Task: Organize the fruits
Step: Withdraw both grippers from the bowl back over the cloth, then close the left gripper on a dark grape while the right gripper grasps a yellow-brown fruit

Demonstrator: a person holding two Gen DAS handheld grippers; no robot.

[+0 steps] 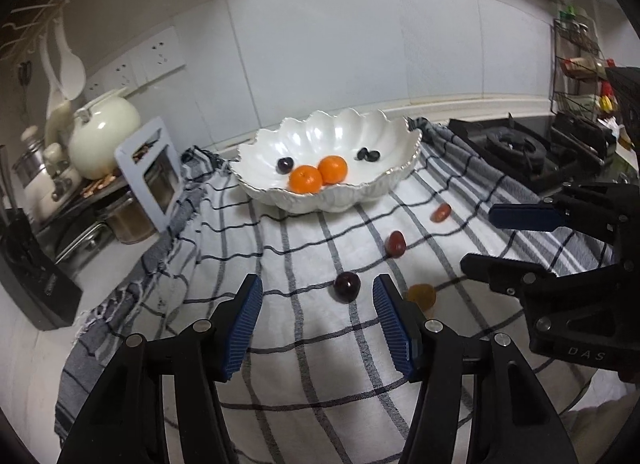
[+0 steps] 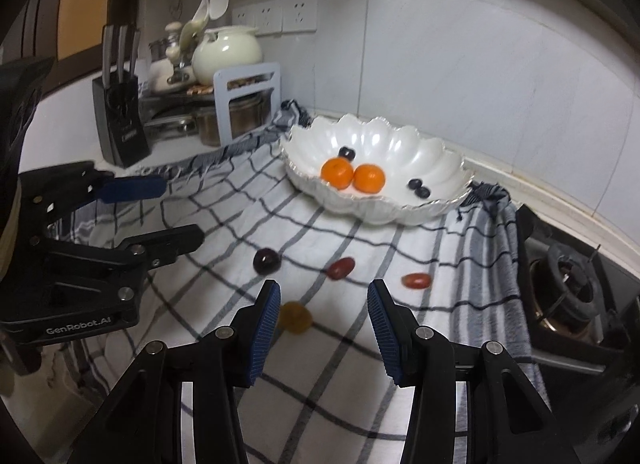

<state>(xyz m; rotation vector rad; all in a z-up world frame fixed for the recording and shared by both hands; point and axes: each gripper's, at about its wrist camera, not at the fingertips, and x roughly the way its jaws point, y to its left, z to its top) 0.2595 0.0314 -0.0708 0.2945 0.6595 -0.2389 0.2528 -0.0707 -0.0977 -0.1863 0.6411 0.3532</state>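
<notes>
Grippers: 2 units, both above the checked cloth (image 1: 304, 348) and both pointing toward the white scalloped bowl (image 1: 332, 136), the reference landmark.

Left gripper (image 1: 318, 328): jaws stand partly open with nothing between the blue pads (image 1: 244, 328). No pad touches any fruit or the cloth as far as can be seen. A dark cherry (image 1: 347, 285) lies on the cloth just ahead of the jaw tips, on the near side of the bowl.

Right gripper (image 2: 323, 330): jaws stand partly open and empty. An amber fruit (image 2: 297, 317) lies on the cloth just beside its left finger (image 2: 264, 328), partly hidden by it; contact cannot be confirmed.

Bowl contents: 2 oranges (image 1: 318, 175) touching each other at the near side, 1 dark cherry (image 1: 285, 165) just left of them, and 2 small dark berries (image 1: 369, 154) to their right.

Loose fruit on the cloth, near side of the bowl: 2 reddish grapes (image 1: 396, 243), the nearer well apart from the bowl rim, the other (image 1: 441, 212) closer to the bowl.

Gas hob (image 1: 516, 148): right of the bowl, at the cloth edge.
</notes>
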